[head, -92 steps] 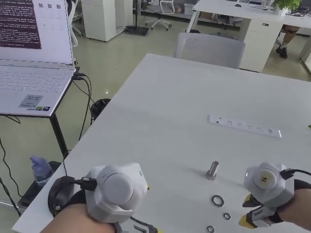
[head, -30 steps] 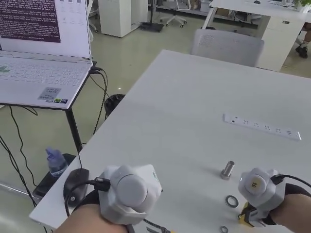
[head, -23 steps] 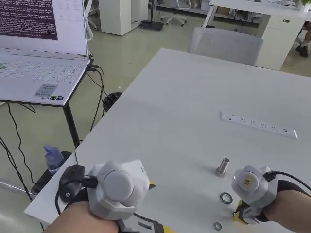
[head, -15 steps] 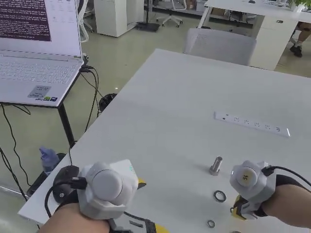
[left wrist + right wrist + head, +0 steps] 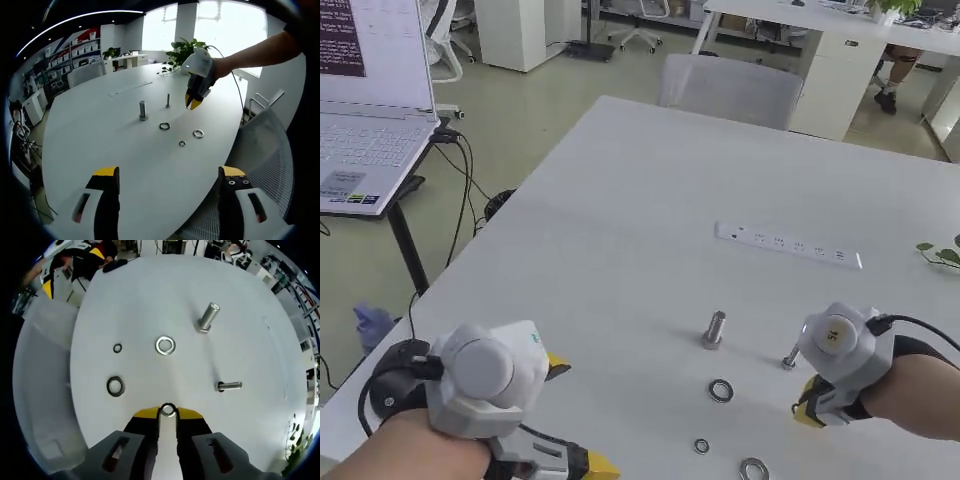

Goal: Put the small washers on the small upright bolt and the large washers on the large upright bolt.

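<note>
- While the right gripper (image 5: 168,413) hangs over the white table (image 5: 620,220), its jaws are pinched almost together on a held washer (image 5: 168,410). The ring is clamped between the yellow tips, and its size is hard to judge this close.
- In the head view this gripper is at the right, tips pointing down, just to the right of the small bolt (image 5: 790,357).
- The small bolt stands upright, thin and short. The large bolt (image 5: 714,328) stands upright to its left, apart from it.
- Three loose washers lie flat on the table, nearer than the bolts.
- The large washer (image 5: 721,390) lies just on the near side of the large bolt.
- The small washer (image 5: 701,446) lies nearer again, slightly to the left.
- The second large washer (image 5: 753,468) lies at the near edge of the head view.
- The left gripper (image 5: 169,172) has its jaws spread wide and empty. It is held at the near left, well apart from the bolts and washers.
- A power strip (image 5: 788,246) lies flat beyond the bolts.
- A laptop (image 5: 360,120) stands on a stand off the table, far left.
</note>
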